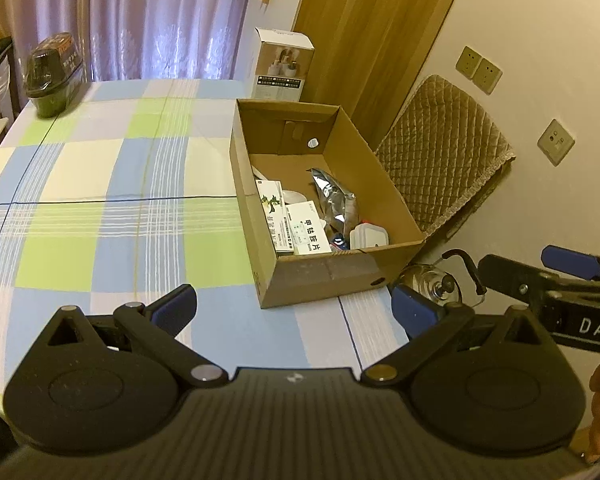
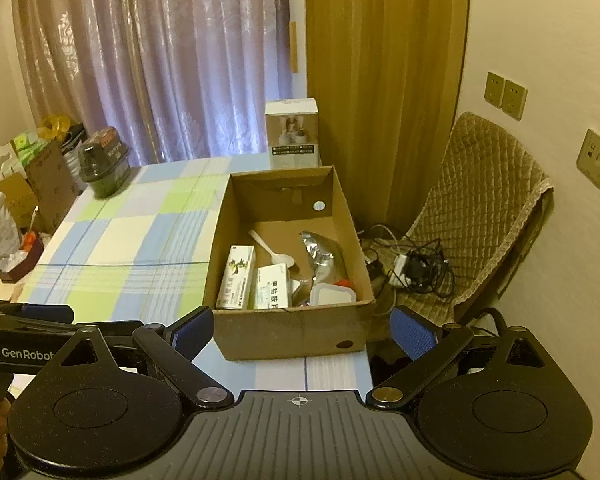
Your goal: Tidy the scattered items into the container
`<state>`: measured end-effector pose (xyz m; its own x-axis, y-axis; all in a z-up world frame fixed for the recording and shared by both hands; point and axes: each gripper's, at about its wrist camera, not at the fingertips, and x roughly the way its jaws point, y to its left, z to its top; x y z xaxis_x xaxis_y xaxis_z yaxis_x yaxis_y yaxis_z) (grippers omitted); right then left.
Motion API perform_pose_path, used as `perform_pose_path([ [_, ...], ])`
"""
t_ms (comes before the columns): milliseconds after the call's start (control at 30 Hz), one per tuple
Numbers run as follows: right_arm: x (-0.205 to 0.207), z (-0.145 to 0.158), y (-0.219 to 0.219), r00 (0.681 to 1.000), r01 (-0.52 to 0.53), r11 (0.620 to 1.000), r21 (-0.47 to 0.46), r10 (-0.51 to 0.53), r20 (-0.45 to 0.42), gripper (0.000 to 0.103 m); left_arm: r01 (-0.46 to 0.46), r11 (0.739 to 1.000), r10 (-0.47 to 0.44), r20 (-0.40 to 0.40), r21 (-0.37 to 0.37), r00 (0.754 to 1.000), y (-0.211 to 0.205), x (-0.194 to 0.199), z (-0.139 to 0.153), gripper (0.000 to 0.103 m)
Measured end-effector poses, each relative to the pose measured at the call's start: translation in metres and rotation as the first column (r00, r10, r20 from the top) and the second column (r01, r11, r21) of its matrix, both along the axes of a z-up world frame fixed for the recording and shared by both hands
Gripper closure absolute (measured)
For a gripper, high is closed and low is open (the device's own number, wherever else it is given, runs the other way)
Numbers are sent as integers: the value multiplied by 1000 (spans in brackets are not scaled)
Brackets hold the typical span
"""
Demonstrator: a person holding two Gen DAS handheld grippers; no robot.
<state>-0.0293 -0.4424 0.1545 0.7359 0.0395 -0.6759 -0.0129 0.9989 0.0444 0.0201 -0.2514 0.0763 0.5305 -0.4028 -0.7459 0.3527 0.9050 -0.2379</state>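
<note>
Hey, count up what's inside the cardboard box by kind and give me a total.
Medicine cartons: 2
White plastic spoon: 1
Silver foil pouch: 1
Clear lidded container: 1
Total: 5 that I can make out; smaller bits underneath are unclear.

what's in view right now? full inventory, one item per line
cardboard box: 1, brown, open, right side of table
medicine cartons: 2, white-green, lying in box
plastic spoon: 1, white, in box
foil pouch: 1, silver, in box
lidded container: 1, white, box's near right corner
tablecloth: 1, blue-green-white check, on table
dark tub: 1, black-green, table's far left corner
product carton: 1, white, upright behind box
chair cover: 1, tan quilted, right of table
glass kettle: 1, clear, right of table
left gripper: fingers open, holding nothing
right gripper: fingers open, holding nothing
</note>
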Motion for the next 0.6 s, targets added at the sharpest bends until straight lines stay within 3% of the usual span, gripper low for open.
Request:
perform_pose_path([
  [600, -19, 0, 0, 999, -15, 1000, -18, 14, -31, 3, -1, 1000, 2, -14, 16, 1000, -2, -19, 4, 1],
])
